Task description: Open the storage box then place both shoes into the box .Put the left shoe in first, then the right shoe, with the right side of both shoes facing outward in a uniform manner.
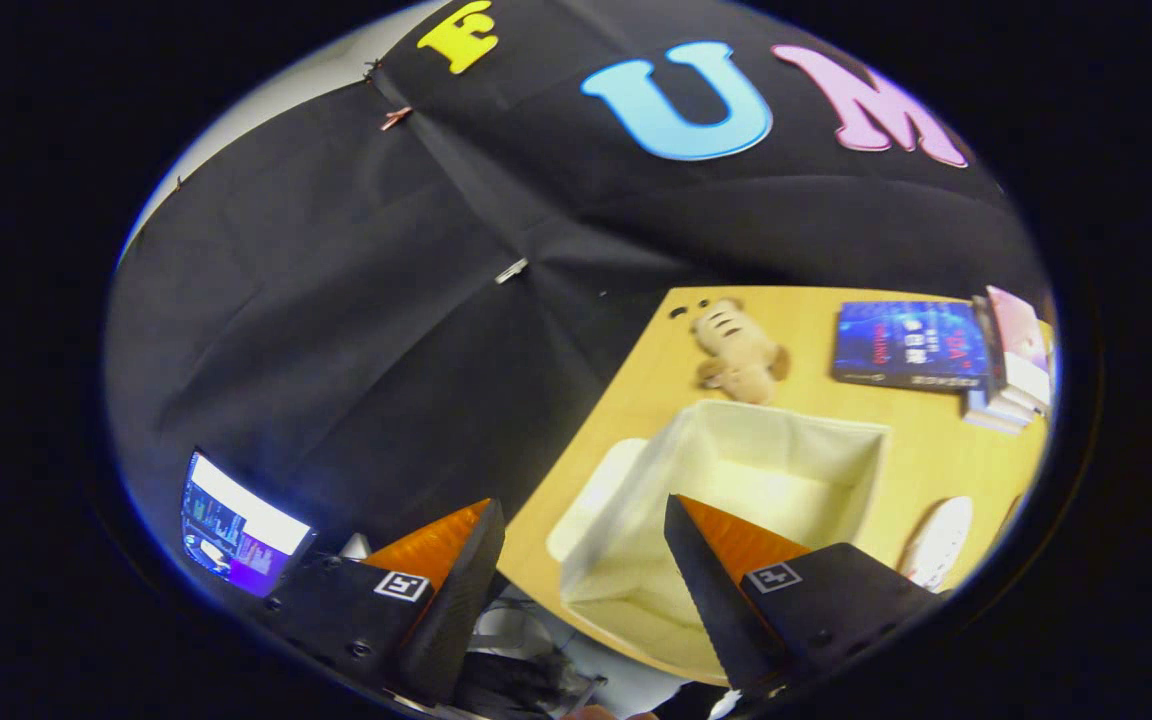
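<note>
The cream fabric storage box (836, 450) stands open on the wooden table (636, 380), its inside bare. Its lid (591, 495) lies flat against the box's left side. My gripper (586, 520) is open and holds nothing; its right finger (711, 560) hangs over the box's near corner and its left finger (456, 560) is out past the table's edge. A white shoe (939, 543) lies on the table to the right of the box, sole side showing, partly cut off behind the right finger's body.
A tan plush toy (739, 352) lies beyond the box. A blue book (908, 345) and a stack of books (1011, 365) sit at the far right of the table. A lit screen (236, 525) stands off the table, left of my fingers.
</note>
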Motion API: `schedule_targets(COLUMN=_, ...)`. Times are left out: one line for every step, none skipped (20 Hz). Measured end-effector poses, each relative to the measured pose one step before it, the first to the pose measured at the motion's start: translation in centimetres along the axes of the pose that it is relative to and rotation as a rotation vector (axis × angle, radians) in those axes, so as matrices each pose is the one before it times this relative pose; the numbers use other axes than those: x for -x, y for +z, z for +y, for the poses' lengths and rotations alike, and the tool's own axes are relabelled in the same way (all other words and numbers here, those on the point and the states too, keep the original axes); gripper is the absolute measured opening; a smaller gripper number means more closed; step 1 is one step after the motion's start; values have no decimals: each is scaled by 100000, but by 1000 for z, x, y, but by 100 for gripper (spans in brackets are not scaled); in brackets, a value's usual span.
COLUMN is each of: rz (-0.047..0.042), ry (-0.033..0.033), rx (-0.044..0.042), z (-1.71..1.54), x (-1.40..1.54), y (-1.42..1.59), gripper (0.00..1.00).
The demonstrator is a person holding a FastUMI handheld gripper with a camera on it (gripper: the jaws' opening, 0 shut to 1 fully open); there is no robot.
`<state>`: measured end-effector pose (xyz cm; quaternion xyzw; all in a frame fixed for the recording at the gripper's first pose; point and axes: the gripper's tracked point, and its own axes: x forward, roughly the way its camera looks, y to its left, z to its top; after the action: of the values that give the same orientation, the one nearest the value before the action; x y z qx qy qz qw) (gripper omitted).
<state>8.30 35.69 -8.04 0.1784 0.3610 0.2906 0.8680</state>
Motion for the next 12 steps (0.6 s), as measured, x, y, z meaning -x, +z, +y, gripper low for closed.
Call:
schedule_targets(rz=-851, ry=-5068, rx=1063, z=-2562, x=1359, y=-267, gripper=98)
schedule_targets(rz=-641, ry=-5337, rx=1284, z=-2592, x=1455, y=-408, gripper=98)
schedule_targets(rz=-290, ry=-6379, rx=1235, z=-3324, x=978, y=-536, gripper=98)
schedule_targets(rz=246, ry=-3992, rx=371, z=-2318, x=455, y=-487, gripper=98)
schedule_targets(rz=732, ry=-4838, rx=21, z=-2642, x=454, y=-837, gripper=98)
schedule_targets(rz=899, ry=-4264, rx=-326, z=-2468, x=187, y=-899, gripper=98)
schedule_targets(rz=1006, ry=-3573, rx=-735, z=-2391, x=91, y=-890, gripper=99)
schedule_targets(rz=960, ry=-3391, rx=-709, z=-2224, x=-179, y=-967, gripper=99)
schedule_targets(rz=1043, ry=-3311, rx=-560, z=-1850, x=-126, y=-1036, gripper=99)
schedule_targets(rz=1505, ry=-2864, rx=-338, z=-1983, x=-182, y=-1072, gripper=99)
schedule_targets(rz=1726, ry=-2302, rx=-38, z=-2011, x=-255, y=-1457, gripper=99)
schedule_targets(rz=1816, ry=-2053, rx=371, z=-1725, x=-329, y=-1243, gripper=99)
